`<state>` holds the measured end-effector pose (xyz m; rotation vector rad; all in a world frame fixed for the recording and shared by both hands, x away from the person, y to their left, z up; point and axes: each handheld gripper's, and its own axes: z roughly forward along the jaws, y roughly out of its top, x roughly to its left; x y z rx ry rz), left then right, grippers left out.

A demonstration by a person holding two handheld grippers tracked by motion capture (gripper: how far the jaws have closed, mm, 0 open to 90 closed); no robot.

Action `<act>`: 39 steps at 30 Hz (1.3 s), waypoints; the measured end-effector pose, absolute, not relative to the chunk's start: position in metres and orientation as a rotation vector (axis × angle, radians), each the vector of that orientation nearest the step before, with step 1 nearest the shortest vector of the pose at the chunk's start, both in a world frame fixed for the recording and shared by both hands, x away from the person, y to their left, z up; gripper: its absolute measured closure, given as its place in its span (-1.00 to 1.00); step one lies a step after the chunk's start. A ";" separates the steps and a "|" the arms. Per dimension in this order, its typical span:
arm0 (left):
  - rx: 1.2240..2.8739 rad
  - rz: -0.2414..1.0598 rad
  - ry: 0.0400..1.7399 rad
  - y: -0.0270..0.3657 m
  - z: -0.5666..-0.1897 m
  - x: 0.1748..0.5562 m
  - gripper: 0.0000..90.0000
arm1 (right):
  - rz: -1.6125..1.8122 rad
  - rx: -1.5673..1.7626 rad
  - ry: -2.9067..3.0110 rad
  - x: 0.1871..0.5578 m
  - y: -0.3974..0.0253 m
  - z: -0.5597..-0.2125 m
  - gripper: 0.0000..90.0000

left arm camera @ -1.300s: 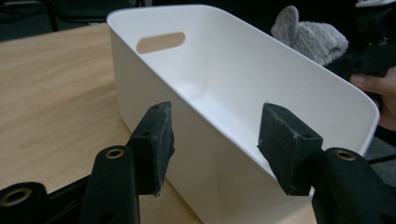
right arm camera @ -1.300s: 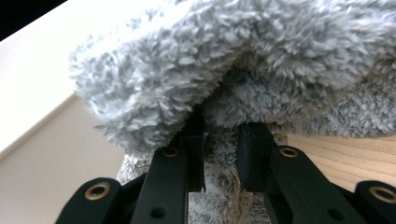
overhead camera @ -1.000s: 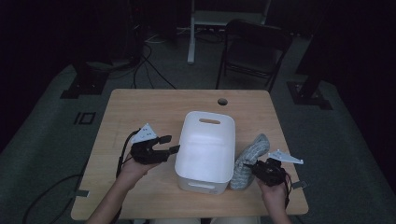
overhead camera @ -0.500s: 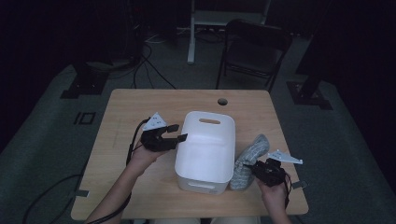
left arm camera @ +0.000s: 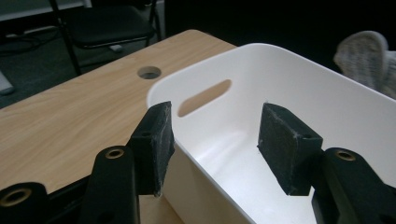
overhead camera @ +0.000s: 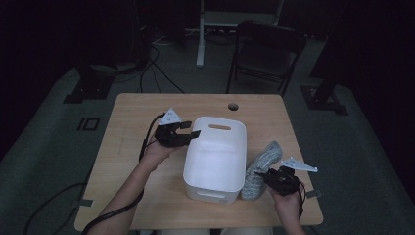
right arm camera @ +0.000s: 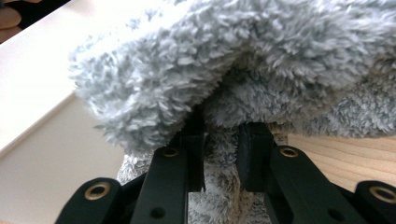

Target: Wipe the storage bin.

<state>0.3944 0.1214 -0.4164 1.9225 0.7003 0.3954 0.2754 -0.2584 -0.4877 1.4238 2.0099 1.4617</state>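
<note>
Wooden bench (overhead camera: 147,196) carries a white plastic bin (overhead camera: 215,154) at its middle, whose left rim sits between the spread jaws of the left hand-held gripper (overhead camera: 192,134), while the right hand-held gripper (overhead camera: 265,176) is clamped on a grey fluffy cloth (overhead camera: 259,166) touching the bin's right wall.

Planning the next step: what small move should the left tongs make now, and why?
Probably close the left tongs on the bin wall. The jaws stand open astride its rim, one pad outside, one inside. The right tongs are shut on the cloth beside the bin, so steadying the bin likely comes first.
</note>
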 end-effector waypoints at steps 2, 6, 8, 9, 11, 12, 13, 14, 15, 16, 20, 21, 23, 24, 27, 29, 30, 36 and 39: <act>1.928 0.404 0.705 0.120 -0.417 0.400 0.00 | 1.462 1.424 2.012 0.276 -0.259 -0.488 0.68; 1.931 0.392 0.692 0.117 -0.418 0.411 0.00 | 1.462 1.427 2.011 0.276 -0.259 -0.488 0.68; 1.938 0.398 0.689 0.114 -0.418 0.417 0.00 | 1.464 1.425 2.010 0.276 -0.260 -0.489 0.68; 1.946 0.394 0.684 0.112 -0.419 0.421 0.00 | 1.465 1.427 2.010 0.276 -0.260 -0.489 0.68; 1.967 0.410 0.673 0.109 -0.420 0.426 0.00 | 1.465 1.429 2.010 0.276 -0.260 -0.489 0.68; 1.976 0.410 0.666 0.107 -0.421 0.429 0.00 | 1.463 1.428 2.013 0.276 -0.260 -0.489 0.68; 1.974 0.403 0.669 0.105 -0.422 0.431 0.00 | 1.463 1.429 2.014 0.276 -0.260 -0.490 0.68; 1.978 0.402 0.670 0.103 -0.424 0.435 0.00 | 1.465 1.432 2.012 0.276 -0.260 -0.490 0.68; 1.984 0.409 0.671 0.102 -0.424 0.436 0.01 | 1.464 1.434 2.015 0.277 -0.260 -0.490 0.68; 1.991 0.405 0.671 0.101 -0.425 0.439 0.01 | 1.463 1.432 2.015 0.277 -0.260 -0.491 0.68; 2.000 0.406 0.685 0.102 -0.430 0.449 0.01 | 1.464 1.435 2.015 0.277 -0.261 -0.492 0.68; 2.000 0.406 0.685 0.102 -0.430 0.449 0.00 | 1.464 1.435 2.015 0.277 -0.261 -0.492 0.68; 1.986 0.393 0.702 0.104 -0.433 0.456 0.01 | 1.462 1.440 2.017 0.277 -0.261 -0.492 0.68; 1.973 0.375 0.713 0.105 -0.434 0.460 0.01 | 1.463 1.440 2.018 0.277 -0.261 -0.492 0.68; 1.955 0.346 0.710 0.107 -0.435 0.466 0.02 | 1.468 1.443 2.016 0.277 -0.262 -0.493 0.68; 1.945 0.325 0.702 0.106 -0.436 0.469 0.03 | 1.465 1.444 2.016 0.278 -0.263 -0.493 0.68; 1.945 0.320 0.700 0.105 -0.437 0.470 0.03 | 1.469 1.449 2.011 0.278 -0.264 -0.493 0.68; 1.938 0.271 0.681 0.101 -0.441 0.477 0.08 | 1.465 1.456 2.019 0.279 -0.264 -0.496 0.67; 1.966 0.273 0.658 0.098 -0.442 0.477 0.13 | 1.463 1.456 2.022 0.279 -0.264 -0.496 0.68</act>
